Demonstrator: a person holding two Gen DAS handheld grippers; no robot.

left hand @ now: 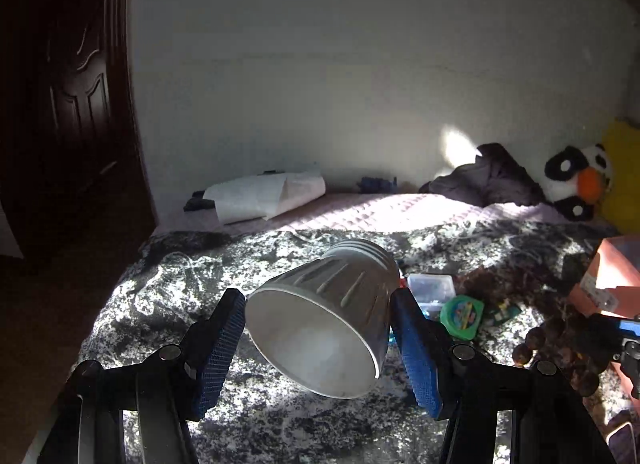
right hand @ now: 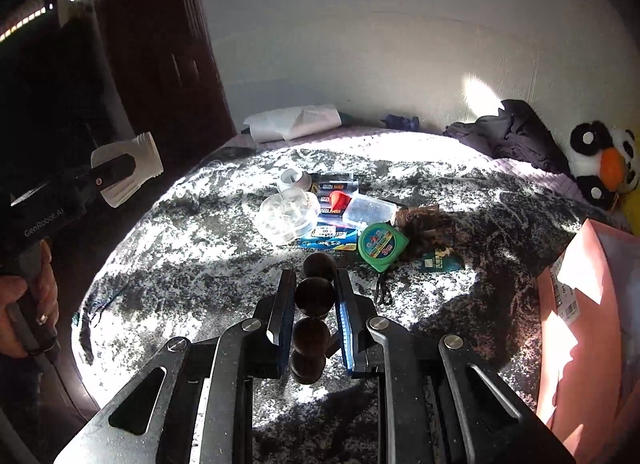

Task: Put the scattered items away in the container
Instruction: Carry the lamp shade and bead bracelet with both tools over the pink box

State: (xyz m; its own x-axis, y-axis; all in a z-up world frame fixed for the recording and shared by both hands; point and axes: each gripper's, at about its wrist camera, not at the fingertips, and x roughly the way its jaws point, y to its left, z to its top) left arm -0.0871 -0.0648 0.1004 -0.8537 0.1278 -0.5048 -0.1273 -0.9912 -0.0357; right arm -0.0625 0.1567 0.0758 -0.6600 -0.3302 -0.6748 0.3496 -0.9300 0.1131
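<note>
On a bed spread with a mottled black-and-white blanket (right hand: 208, 248), sunlight falls across a small heap of household clutter. Against the pale wall (left hand: 340, 63) behind, a plush penguin toy (right hand: 600, 167) leans beside a crumpled dark garment (right hand: 508, 131), with a roll of white paper (right hand: 292, 121) lying further left. At the bed's right edge sits a pink cardboard box (right hand: 580, 304) bearing a shipping label.

The left gripper (left hand: 320, 328) clamps a white ribbed plastic cup (left hand: 324, 316) between its blue-padded fingers (left hand: 222, 352), the cup tilted on its side in the air above the blanket with its open mouth turned toward the camera. The right gripper (right hand: 314, 316) pinches a string of dark wooden beads (right hand: 314, 296) between its closed-in fingers (right hand: 346, 320), the beads running in a line from between the pads out past the fingertips.

Scattered in front of the right gripper, near the middle of the blanket, lie a round clear plastic container (right hand: 288, 213), a green tape measure (right hand: 382, 246), packs of batteries (right hand: 332, 232), a small clear lidded box (right hand: 370, 209), a red cap-like piece (right hand: 340, 197) and a small white jar (right hand: 294, 179), all touching or just beside one another. A brown tangled clump (right hand: 424, 227) rests just right of the tape measure.
</note>
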